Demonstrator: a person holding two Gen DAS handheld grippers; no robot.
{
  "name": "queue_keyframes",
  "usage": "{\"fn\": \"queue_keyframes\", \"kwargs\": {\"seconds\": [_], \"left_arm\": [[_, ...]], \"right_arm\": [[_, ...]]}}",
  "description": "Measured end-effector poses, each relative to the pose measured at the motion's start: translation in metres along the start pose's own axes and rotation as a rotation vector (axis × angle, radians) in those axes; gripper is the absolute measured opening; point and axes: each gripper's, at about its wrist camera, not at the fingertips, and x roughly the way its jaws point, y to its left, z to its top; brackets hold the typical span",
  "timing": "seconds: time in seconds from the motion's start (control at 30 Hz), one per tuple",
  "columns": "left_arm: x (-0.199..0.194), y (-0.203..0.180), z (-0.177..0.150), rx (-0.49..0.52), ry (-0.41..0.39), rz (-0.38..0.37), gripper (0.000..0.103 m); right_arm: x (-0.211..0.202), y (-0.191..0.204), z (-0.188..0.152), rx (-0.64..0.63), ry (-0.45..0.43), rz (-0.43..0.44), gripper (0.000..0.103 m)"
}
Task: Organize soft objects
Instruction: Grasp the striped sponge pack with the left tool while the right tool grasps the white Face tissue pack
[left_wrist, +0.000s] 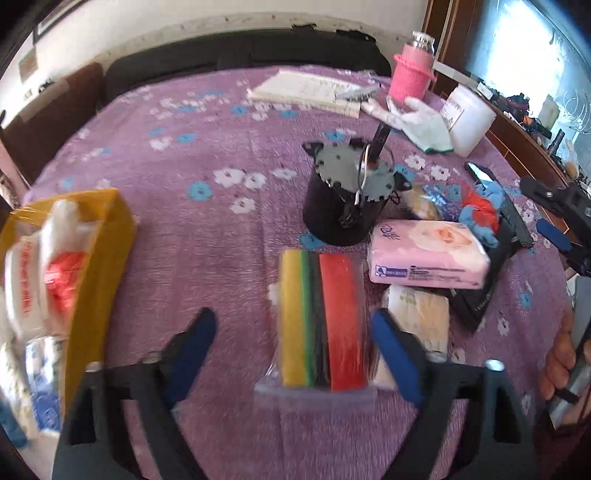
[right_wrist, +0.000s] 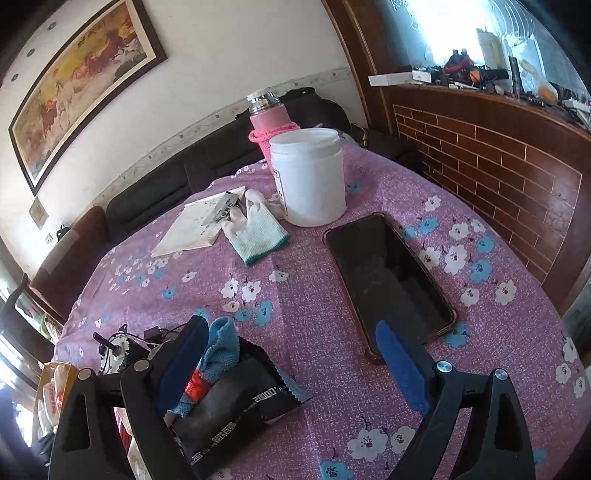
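Note:
My left gripper (left_wrist: 295, 325) is open above a clear pack of sponges (left_wrist: 321, 317), yellow, green, black and red, lying on the purple flowered cloth (left_wrist: 207, 155); the pack sits between the blue fingers nearer the right one, not gripped. A yellow bag (left_wrist: 99, 258) holding white packets stands at the left. A pink tissue pack (left_wrist: 428, 254), a pale packet (left_wrist: 421, 317), a black pouch (right_wrist: 236, 402) and a blue cloth (right_wrist: 218, 347) lie right of the sponges. My right gripper (right_wrist: 291, 343) is open and empty over the pouch's right side.
A black cylinder device (left_wrist: 347, 195) stands behind the sponges. A phone (right_wrist: 388, 280) lies ahead of the right gripper. A white jar (right_wrist: 306, 177), a pink-sleeved bottle (right_wrist: 269, 118), a white glove (right_wrist: 258, 229) and a booklet (right_wrist: 199, 225) lie farther back. A sofa runs behind the table.

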Motion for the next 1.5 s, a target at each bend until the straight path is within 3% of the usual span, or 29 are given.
{"fn": "queue_keyframes", "kwargs": {"seconds": [0.07, 0.13, 0.27, 0.4, 0.57, 0.7, 0.8, 0.9, 0.97, 1.03, 1.13, 1.23, 1.37, 1.43, 1.5], "left_arm": [[0.001, -0.006, 0.001, 0.025, -0.016, -0.004, 0.041], [-0.003, -0.012, -0.003, 0.06, -0.002, 0.004, 0.037], [-0.029, -0.009, -0.029, 0.054, -0.012, 0.031, 0.036], [-0.073, 0.004, -0.053, -0.039, -0.094, -0.034, 0.036], [-0.123, 0.011, -0.067, -0.043, -0.214, -0.01, 0.036], [-0.156, 0.042, -0.085, -0.056, -0.256, -0.016, 0.036], [-0.18, 0.081, -0.104, -0.115, -0.279, -0.006, 0.036], [-0.194, 0.127, -0.125, -0.211, -0.299, -0.006, 0.036], [-0.197, 0.155, -0.14, -0.271, -0.306, -0.014, 0.036], [-0.198, 0.177, -0.154, -0.321, -0.304, -0.024, 0.036], [-0.204, 0.201, -0.172, -0.363, -0.314, -0.03, 0.036], [-0.213, 0.213, -0.187, -0.391, -0.338, -0.034, 0.036], [-0.22, 0.227, -0.204, -0.427, -0.338, -0.019, 0.036], [-0.223, 0.231, -0.21, -0.441, -0.337, -0.006, 0.036], [-0.225, 0.234, -0.212, -0.449, -0.337, 0.007, 0.036]], "right_arm": [[0.0, 0.002, 0.0, -0.006, -0.003, 0.0, 0.094], [-0.002, 0.004, -0.001, -0.018, -0.014, -0.007, 0.094], [-0.002, 0.007, -0.002, -0.031, -0.019, -0.012, 0.094], [0.0, 0.01, -0.006, -0.056, -0.02, -0.013, 0.094], [-0.004, 0.023, -0.014, -0.136, -0.054, -0.032, 0.094], [-0.011, 0.039, -0.025, -0.236, -0.122, -0.067, 0.094], [-0.018, 0.054, -0.033, -0.256, -0.064, -0.024, 0.092], [-0.039, 0.075, -0.056, -0.206, 0.063, 0.168, 0.091], [-0.044, 0.099, -0.076, -0.251, 0.143, 0.225, 0.091], [-0.044, 0.124, -0.098, -0.323, 0.195, 0.208, 0.09], [-0.031, 0.154, -0.116, -0.426, 0.235, 0.093, 0.09], [-0.005, 0.164, -0.119, -0.424, 0.296, -0.042, 0.09], [0.021, 0.167, -0.116, -0.407, 0.319, -0.137, 0.087], [0.029, 0.169, -0.119, -0.401, 0.346, -0.141, 0.066], [0.025, 0.168, -0.119, -0.383, 0.331, -0.131, 0.053]]}}
